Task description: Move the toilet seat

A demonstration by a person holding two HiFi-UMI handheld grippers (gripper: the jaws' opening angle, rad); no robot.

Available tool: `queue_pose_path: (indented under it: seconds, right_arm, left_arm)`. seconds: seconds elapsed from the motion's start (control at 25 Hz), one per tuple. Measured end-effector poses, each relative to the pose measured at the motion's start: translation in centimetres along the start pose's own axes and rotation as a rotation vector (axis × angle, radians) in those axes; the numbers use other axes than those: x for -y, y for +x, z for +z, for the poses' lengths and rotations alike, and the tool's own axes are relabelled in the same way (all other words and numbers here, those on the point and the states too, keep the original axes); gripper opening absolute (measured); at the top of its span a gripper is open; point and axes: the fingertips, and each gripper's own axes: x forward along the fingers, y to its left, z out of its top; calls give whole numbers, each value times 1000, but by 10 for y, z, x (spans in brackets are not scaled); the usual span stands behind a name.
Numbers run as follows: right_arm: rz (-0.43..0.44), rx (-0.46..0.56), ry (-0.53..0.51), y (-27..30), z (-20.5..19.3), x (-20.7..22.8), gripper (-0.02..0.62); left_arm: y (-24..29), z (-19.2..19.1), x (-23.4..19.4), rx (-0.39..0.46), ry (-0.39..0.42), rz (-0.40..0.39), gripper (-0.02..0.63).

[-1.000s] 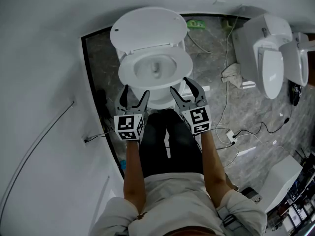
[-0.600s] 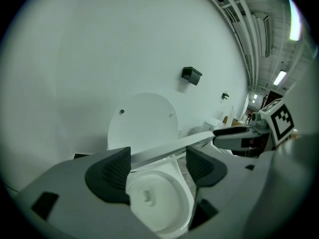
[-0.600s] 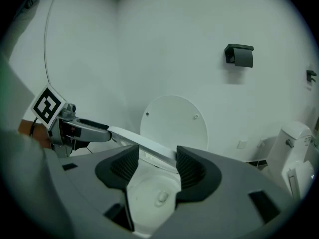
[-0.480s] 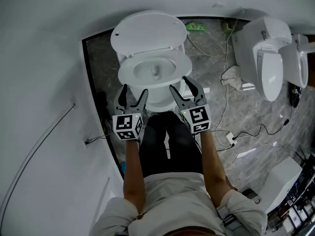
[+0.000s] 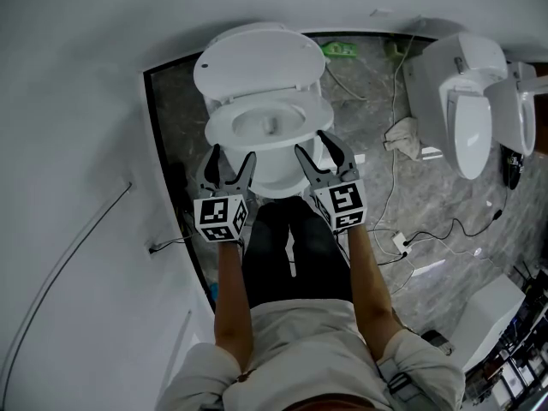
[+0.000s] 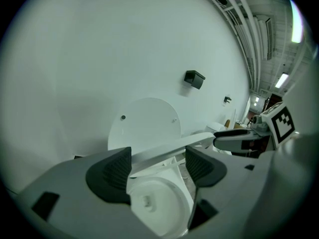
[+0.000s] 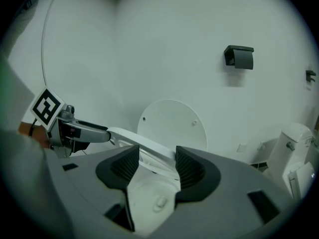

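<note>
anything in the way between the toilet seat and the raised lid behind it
Nothing visible. The toilet seat is raised off the bowl, and the space between it and the upright lid looks clear in both gripper views.

Standing with bare left forearm (image 5: 229, 289) and bare right forearm (image 5: 368, 268) stretched forward, side by side, angled down. Holding grey plastic left tongs (image 5: 233, 159), black-and-white marker cube (image 5: 223, 219) at the wrist end, jaws spread wide, pinching nothing. Same with the grey plastic right tongs (image 5: 312, 148): jaws narrower, just been closing a bit, pads pressing on nothing.
</note>
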Motion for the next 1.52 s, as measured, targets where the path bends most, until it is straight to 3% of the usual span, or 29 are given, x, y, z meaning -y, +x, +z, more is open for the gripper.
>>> queue_pose_path:
  seconds: [1.52]
  right_arm:
    - [-38, 60, 11, 47, 58, 36, 232]
  left_arm:
    - [45, 64, -29, 73, -33, 27, 316]
